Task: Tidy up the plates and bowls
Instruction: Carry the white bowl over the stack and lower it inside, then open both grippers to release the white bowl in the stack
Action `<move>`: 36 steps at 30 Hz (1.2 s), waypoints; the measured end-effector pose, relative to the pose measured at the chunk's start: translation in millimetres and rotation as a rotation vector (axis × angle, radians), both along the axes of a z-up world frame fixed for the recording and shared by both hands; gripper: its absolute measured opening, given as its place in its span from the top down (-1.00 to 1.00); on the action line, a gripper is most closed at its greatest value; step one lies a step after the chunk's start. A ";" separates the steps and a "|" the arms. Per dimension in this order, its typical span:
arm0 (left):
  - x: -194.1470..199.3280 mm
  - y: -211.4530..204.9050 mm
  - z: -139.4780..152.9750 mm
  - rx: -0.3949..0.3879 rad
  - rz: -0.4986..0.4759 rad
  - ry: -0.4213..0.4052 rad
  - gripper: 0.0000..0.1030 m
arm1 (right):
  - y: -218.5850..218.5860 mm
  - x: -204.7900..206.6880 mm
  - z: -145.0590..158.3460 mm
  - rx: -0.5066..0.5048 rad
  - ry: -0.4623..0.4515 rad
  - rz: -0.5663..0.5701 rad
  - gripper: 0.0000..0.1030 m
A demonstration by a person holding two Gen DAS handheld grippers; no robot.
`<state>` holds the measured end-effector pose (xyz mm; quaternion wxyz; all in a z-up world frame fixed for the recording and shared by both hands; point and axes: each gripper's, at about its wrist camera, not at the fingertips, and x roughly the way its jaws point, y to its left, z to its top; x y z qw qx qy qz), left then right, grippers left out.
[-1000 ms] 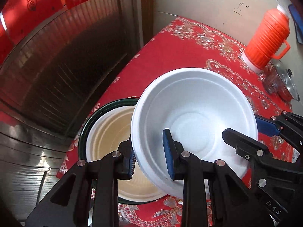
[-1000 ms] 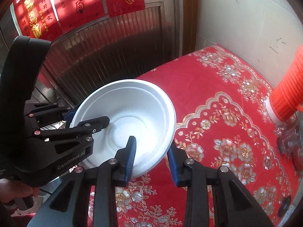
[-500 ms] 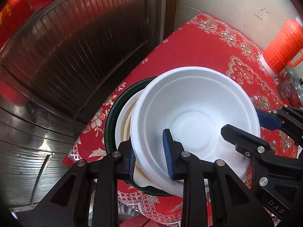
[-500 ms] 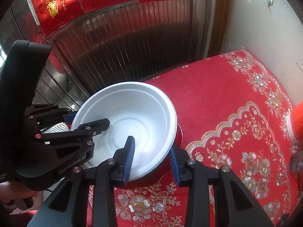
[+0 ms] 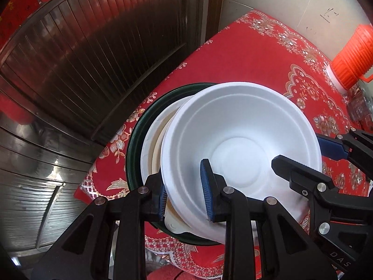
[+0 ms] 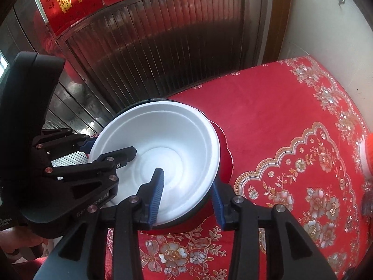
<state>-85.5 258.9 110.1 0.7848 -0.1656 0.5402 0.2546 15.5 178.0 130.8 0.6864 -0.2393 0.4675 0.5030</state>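
Straddling both claws' fingers: white bowl

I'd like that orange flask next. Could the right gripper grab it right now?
Probably not. The right gripper straddles the white bowl's rim, sharing it with the left gripper, so it is occupied. The orange flask stands apart across the red tablecloth; the bowl must be released first.

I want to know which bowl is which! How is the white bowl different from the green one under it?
The white bowl is plain white all over; the green bowl has a dark green rim and a cream inside. The white bowl is gripped on its rim by the left gripper and right gripper; the green bowl sits on the tablecloth, ungripped. The white one is above, partly hiding the green one. Both are round.
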 end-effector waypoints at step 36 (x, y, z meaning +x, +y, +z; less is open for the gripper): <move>0.3 1.4 -4.6 -0.006 0.017 -0.004 0.44 | 1.2 -5.9 1.9 -0.018 -0.002 0.013 0.15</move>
